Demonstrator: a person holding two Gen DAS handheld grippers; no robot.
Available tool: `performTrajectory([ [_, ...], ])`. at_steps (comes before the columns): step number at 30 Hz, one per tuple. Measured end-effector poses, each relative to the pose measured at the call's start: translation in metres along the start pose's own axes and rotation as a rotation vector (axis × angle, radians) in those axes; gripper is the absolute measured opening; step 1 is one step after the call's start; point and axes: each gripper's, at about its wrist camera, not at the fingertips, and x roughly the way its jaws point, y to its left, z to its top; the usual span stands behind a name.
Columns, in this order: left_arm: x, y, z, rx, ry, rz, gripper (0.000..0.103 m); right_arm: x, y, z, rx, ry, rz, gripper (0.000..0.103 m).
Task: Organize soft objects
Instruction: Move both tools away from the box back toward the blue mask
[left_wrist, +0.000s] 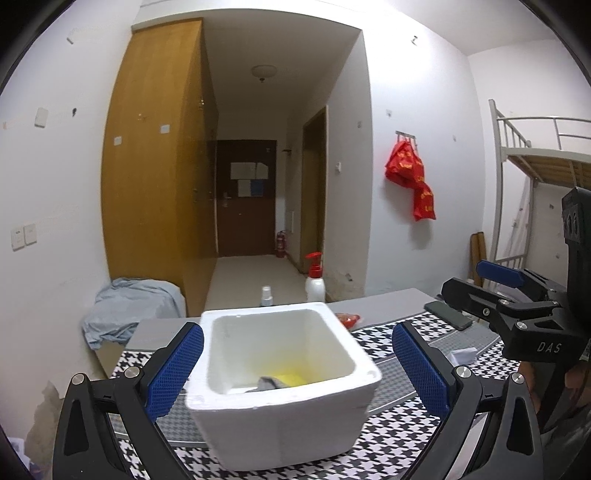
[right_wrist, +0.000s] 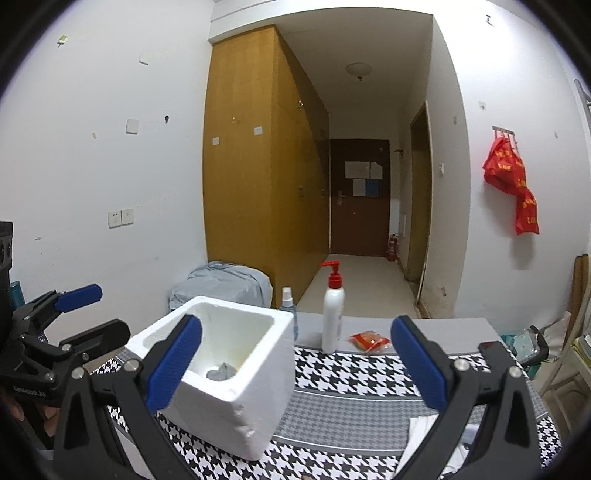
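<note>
Both held wide and empty: left gripper (left_wrist: 297, 365) squarely facing foam box (left_wrist: 280, 376), nearer than right gripper (right_wrist: 295, 365), box lying to its left.

I see a box (left_wrist: 282, 384) sitting on the desk (left_wrist: 384, 306), low in the middle of the left view. Some soft things (left_wrist: 275, 381) lie in the bottom of the box. Behind the box stand a small spray bottle (left_wrist: 266, 295) and, to its right, a pump bottle (left_wrist: 315, 278). A small packet (right_wrist: 370, 340) lies on the desk right of the pump bottle. A phone (left_wrist: 448, 315) lies at the right. A pile of cloth (left_wrist: 129, 310) sits left of the desk, by the cupboard (left_wrist: 155, 173).
</note>
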Motion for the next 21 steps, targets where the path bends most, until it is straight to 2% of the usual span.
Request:
performTrajectory([
  [21, 0.020, -0.061, 0.002, 0.044, 0.014, -0.167, 0.102, -0.051, -0.064, -0.019, 0.059, -0.029, -0.189, 0.103],
])
